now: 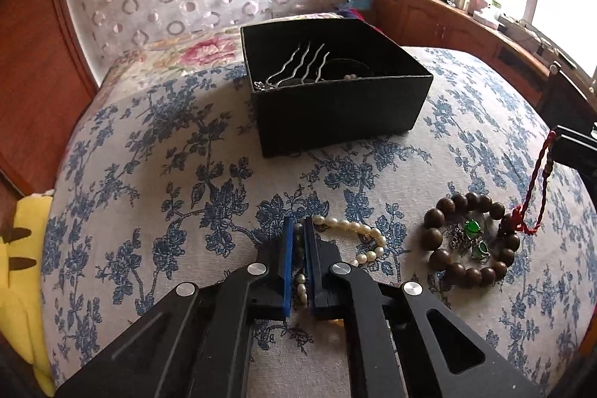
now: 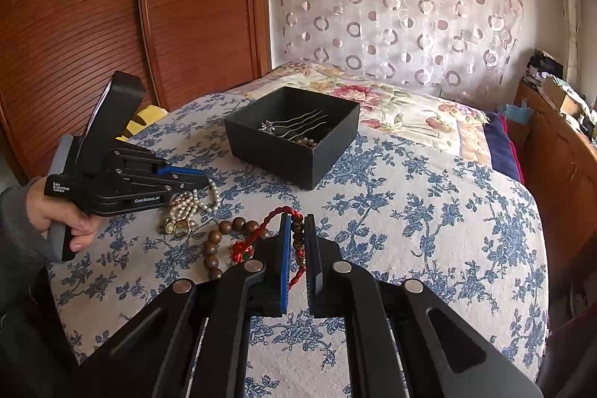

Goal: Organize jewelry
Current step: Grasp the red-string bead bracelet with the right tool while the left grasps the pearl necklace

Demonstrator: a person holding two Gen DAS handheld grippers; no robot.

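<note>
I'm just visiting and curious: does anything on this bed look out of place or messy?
Somewhat. The black box holds only the hairpins and some beads, while a pearl strand, wooden bracelet and green pendants lie loose on the bedspread. Nothing looks broken.

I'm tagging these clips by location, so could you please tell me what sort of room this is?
Most likely a bedroom at home: the jewelry lies on a bed with a floral cover, a wooden wardrobe stands beside it, and a patterned sheer curtain hangs behind.
</note>
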